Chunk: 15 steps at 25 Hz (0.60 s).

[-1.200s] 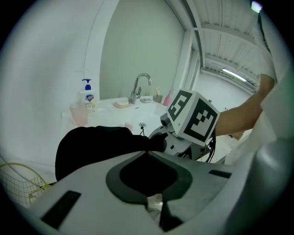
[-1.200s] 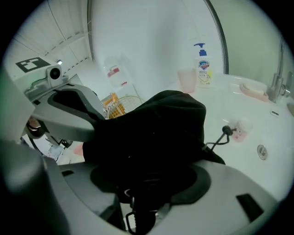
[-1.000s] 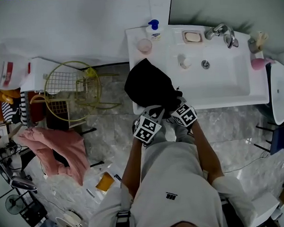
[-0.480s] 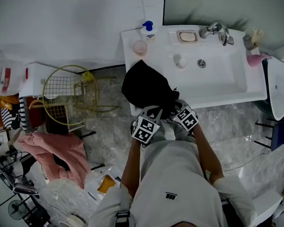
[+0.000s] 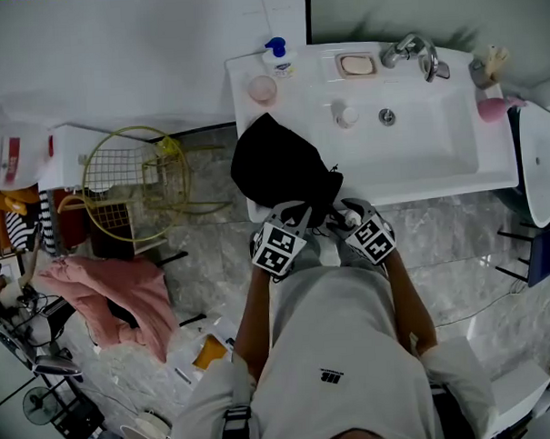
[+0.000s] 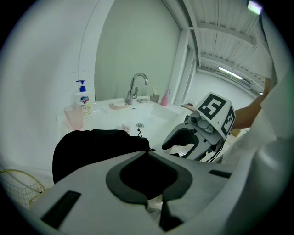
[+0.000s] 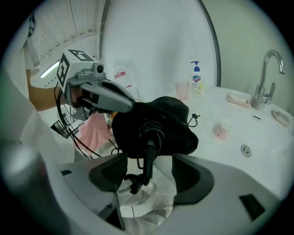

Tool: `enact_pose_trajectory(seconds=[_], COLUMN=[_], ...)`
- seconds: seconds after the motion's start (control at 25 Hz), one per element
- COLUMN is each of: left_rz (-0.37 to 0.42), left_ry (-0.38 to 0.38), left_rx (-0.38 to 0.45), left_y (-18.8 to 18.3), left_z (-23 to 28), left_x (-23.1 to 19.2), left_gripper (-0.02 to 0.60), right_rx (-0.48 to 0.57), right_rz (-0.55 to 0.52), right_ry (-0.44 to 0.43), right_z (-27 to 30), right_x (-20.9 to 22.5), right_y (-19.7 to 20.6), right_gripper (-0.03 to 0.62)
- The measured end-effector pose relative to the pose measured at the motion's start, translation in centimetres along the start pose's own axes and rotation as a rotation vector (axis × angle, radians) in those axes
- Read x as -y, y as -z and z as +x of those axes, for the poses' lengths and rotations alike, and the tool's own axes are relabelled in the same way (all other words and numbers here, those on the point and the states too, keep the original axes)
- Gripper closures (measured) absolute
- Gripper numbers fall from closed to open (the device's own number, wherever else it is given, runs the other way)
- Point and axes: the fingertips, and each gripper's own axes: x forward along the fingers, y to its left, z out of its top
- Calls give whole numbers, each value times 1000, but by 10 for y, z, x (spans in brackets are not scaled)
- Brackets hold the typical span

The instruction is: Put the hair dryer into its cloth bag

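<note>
The black cloth bag lies bulging on the front left corner of the white counter. From its mouth sticks the hair dryer's ribbed cord end; the rest of the dryer is hidden inside. My left gripper is shut on the bag's edge, as the right gripper view also shows. My right gripper stands open a little back from the bag. Its jaws have just been opening. The black cord hangs loose between them, untouched by the pads.
Behind the bag are a pink cup, a pump bottle, a small jar, a soap dish and the faucet over the basin. On the floor at left stand a wire basket and a pink cloth heap.
My right gripper has drawn back from the bag towards the right. The left gripper has kept its hold on the bag's edge.
</note>
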Motion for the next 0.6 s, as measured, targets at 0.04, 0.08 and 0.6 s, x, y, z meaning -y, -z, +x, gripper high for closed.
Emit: enact_pose_trajectory(seconds=[0.04,0.08,0.6], left_rz=[0,1,8], left_ry=[-2,-3,-19], left_rx=[-1,-2,-19], left_y=[-1,-1,-8], left_z=[0,0,2], left_x=[0,1,8], left_gripper=[549,549,549], right_rx=[10,21,-24], right_rz=[1,2,15], right_ry=[1,4,-108], right_z=[-2,-4,-17], right_x=[0,1,-17], right_y=[1,2,39], right_gripper=[295,295,293])
